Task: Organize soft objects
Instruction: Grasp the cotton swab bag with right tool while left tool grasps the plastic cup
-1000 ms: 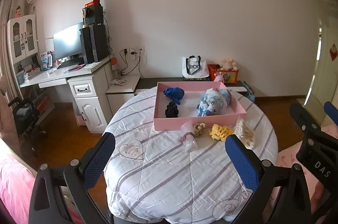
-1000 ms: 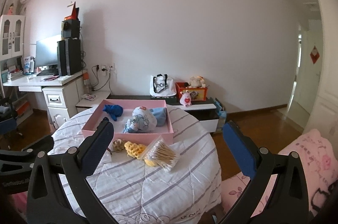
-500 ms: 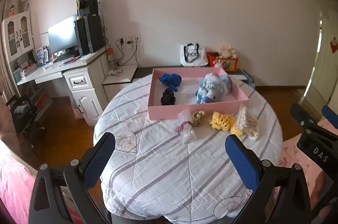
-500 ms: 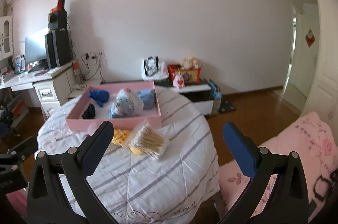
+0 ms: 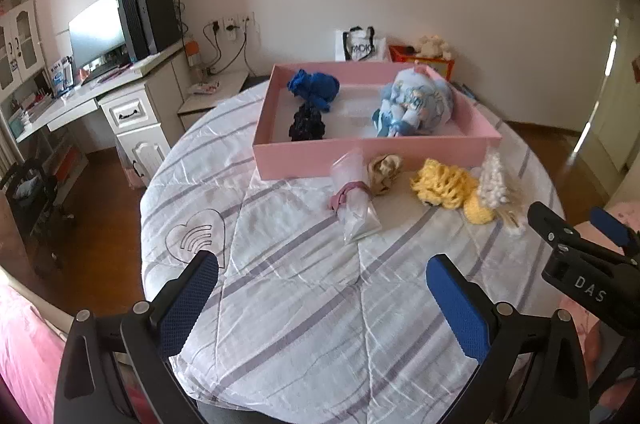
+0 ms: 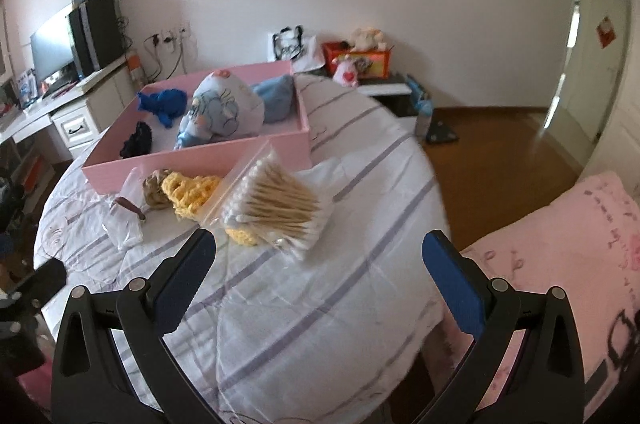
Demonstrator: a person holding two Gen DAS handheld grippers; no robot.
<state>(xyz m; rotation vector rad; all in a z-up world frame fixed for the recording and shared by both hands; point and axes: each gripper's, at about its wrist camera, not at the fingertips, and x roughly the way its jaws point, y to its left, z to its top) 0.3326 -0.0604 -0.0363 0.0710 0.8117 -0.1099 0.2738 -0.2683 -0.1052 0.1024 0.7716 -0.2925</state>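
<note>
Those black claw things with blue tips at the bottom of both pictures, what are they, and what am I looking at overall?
They are two hand-held grippers, one in each of a person's hands; there is no robot arm. Each carries a wide-angle camera looking forward along its two blue-padded fingers. One picture comes from the left gripper, the other from the right gripper. Both are open and hold nothing.

Ahead is a round table under a striped cloth. On it stands a pink tray containing a blue plush doll, a blue knitted item and a small dark item. In front of the tray lie a clear bag with a pink band, a beige scrunchie, yellow crochet pieces and a bag of cotton swabs.
</note>
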